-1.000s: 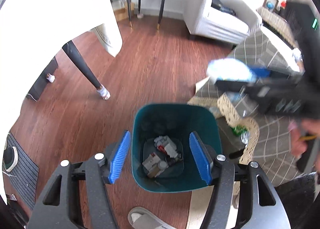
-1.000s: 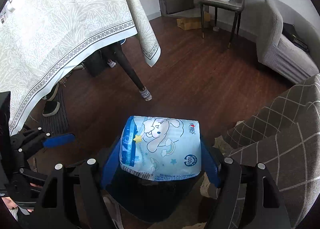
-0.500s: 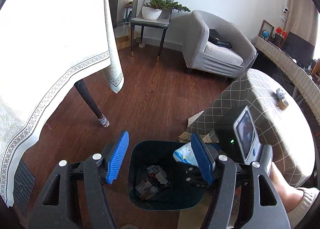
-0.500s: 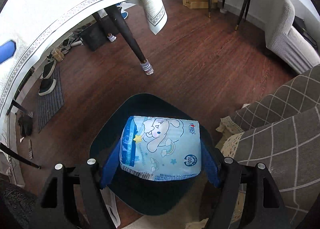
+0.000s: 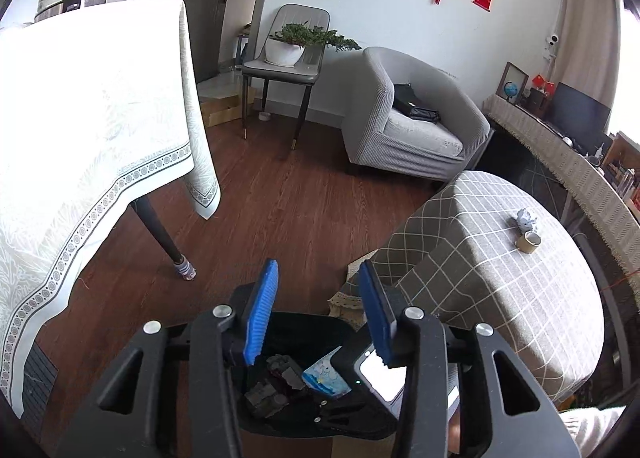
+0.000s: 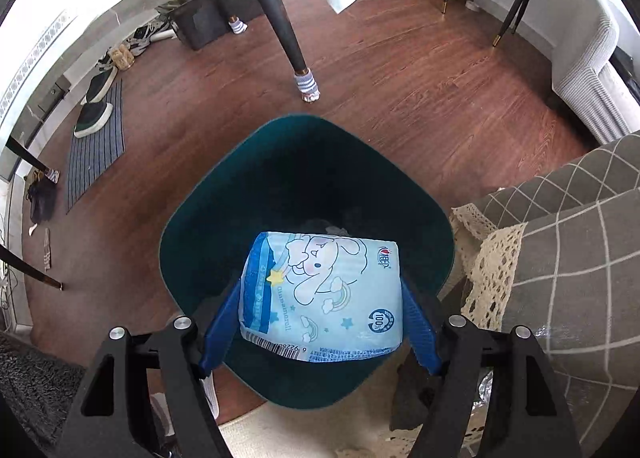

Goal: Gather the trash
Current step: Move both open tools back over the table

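Right wrist view: right claw (image 6: 320, 322) clamped on blue tissue pack (image 6: 324, 294) above teal bin (image 6: 224, 193). Left claw (image 5: 320, 318) just narrowed, nothing between.

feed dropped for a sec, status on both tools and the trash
Right tool shut on blue tissue pack, over the teal bin. Left tool empty, jaws just been closing. Nothing blocks the drop.

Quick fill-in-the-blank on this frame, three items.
The right gripper holds a blue tissue pack over the teal ___.
The potted plant stands on a grey ___.
The near table leg wears a striped ___.
Answers: bin; chair; sock.
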A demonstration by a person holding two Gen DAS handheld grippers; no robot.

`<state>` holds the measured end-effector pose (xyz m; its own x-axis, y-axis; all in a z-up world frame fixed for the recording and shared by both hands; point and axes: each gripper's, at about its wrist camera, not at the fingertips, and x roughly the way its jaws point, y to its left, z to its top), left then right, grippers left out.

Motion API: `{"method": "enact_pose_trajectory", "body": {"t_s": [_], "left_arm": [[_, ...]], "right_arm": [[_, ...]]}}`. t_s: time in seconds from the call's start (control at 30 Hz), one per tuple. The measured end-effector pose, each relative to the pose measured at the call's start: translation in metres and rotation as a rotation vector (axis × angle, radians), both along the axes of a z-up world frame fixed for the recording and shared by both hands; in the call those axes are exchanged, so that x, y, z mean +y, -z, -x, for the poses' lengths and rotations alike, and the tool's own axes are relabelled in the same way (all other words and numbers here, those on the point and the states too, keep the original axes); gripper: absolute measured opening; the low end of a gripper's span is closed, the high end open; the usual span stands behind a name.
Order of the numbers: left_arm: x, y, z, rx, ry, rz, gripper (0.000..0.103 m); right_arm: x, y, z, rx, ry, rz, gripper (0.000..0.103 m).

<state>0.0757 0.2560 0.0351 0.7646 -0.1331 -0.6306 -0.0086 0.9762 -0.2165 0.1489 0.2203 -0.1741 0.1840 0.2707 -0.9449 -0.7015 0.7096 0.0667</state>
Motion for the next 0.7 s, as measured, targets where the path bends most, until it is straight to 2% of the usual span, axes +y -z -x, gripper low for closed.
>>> {"method": "enact_pose_trajectory", "body": {"t_s": [0.17,0.37,0.5,0.57,0.7], "left_arm": [[-0.013,-0.011,-0.003,-0.03,0.01,0.017,0.043],[-0.019,-0.028,-0.005,-0.071,0.006,0.042,0.043],[-0.024,-0.044,-0.003,-0.109,-0.01,0.025,0.043],[-0.027,-0.052,0.0,-0.129,-0.021,-0.012,0.043],[-0.029,-0.064,0.003,-0.158,-0.031,-0.018,0.043]], "right_arm": [[-0.007,0.005,0.004,0.019,0.003,0.015,0.082],[-0.014,-0.008,0.008,0.022,0.009,-0.044,0.084],[-0.023,-0.041,0.015,-0.04,0.004,-0.095,0.084],[-0.03,-0.064,0.02,-0.088,-0.002,-0.131,0.084],[-0.052,-0.112,0.026,-0.196,0.01,-0.174,0.084]]}}
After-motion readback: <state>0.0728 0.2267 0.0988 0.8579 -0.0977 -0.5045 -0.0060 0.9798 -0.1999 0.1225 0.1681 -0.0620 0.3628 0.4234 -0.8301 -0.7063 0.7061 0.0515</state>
